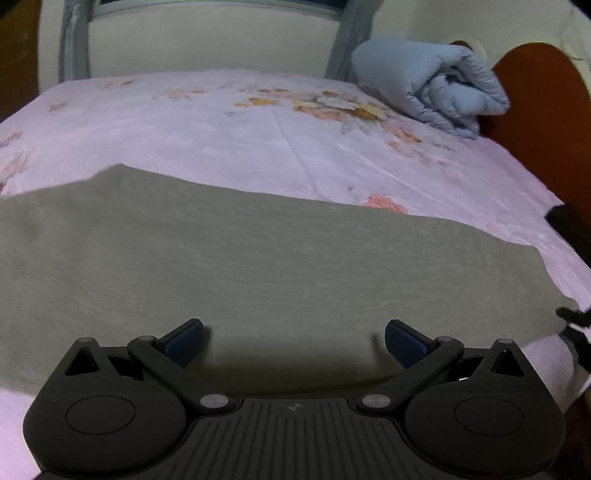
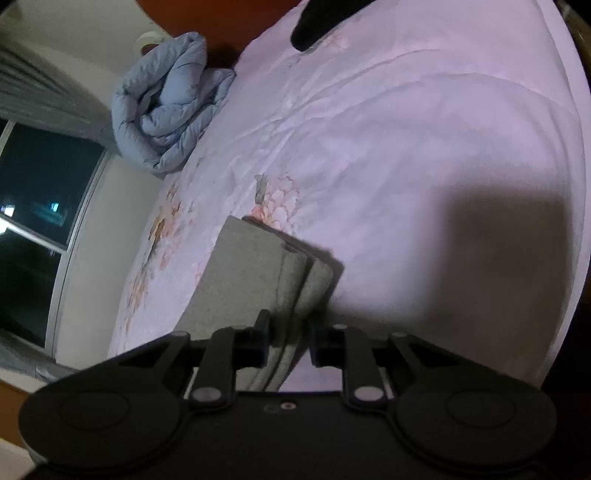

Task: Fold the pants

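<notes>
The grey-green pants (image 1: 258, 266) lie spread flat across the pink flowered bed sheet (image 1: 221, 122), filling the width of the left wrist view. My left gripper (image 1: 294, 341) hovers low over their near part, its jaws wide open with only flat cloth beneath them. In the right wrist view the pants (image 2: 243, 273) show as a stack of folded layers seen from one end. My right gripper (image 2: 289, 334) is shut on the edges of these layers, with the cloth pinched between its fingers.
A rolled light-blue duvet (image 1: 432, 85) (image 2: 170, 99) sits at the far corner of the bed against the brown headboard (image 1: 535, 103). A dark window (image 2: 33, 206) and a wall run along the bed's far side. A black object (image 2: 314, 22) lies on the sheet (image 2: 406, 147).
</notes>
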`<state>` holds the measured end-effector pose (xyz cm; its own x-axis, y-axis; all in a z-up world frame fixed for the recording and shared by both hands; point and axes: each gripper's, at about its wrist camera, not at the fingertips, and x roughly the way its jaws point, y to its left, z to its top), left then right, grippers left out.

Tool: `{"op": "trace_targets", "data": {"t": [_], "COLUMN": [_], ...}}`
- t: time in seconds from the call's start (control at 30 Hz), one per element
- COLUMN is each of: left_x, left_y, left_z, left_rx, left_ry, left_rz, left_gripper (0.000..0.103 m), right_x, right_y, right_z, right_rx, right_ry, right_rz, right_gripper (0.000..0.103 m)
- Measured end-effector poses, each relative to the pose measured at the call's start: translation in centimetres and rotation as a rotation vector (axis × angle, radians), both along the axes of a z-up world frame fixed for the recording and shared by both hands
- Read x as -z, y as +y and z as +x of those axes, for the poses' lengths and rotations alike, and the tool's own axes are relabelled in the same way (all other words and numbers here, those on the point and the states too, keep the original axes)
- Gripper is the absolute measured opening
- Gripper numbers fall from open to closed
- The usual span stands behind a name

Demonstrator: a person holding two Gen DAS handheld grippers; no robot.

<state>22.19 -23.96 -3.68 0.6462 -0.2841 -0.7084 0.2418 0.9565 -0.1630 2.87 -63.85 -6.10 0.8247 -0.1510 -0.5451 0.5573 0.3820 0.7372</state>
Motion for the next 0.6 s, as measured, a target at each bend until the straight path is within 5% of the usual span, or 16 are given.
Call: {"op": "trace_targets", "data": {"t": [0.17, 0.37, 0.43, 0.6], "left_x": [0.2, 1.9, 1.4, 2.7], "left_y": [-4.6, -7.2, -7.3, -8.2], "left_z": [-1.6, -1.5, -1.5, -1.5], "left_rx": [0.023, 0.003, 0.002, 0.003], "left_ry": [0.01, 0.02, 0.015, 0.018], "left_rz": [-0.001, 0.1, 0.062, 0.151], "left_gripper": [0.103, 0.103, 0.103, 0.103], "right_x": [-1.1, 0.0, 0.0, -0.3], "right_y": [0.6, -0.6, -0.7, -0.6], "right_z": [0.0, 0.4, 0.4, 0.6], "right_rx": [-0.034, -0.055, -0.066, -0.085], "right_ry": [0.004, 0.002, 0.005, 0.02], "right_rz": [-0.09, -0.006, -0.002, -0.023], "right_gripper": [0.01, 0.021, 0.021, 0.011]}}
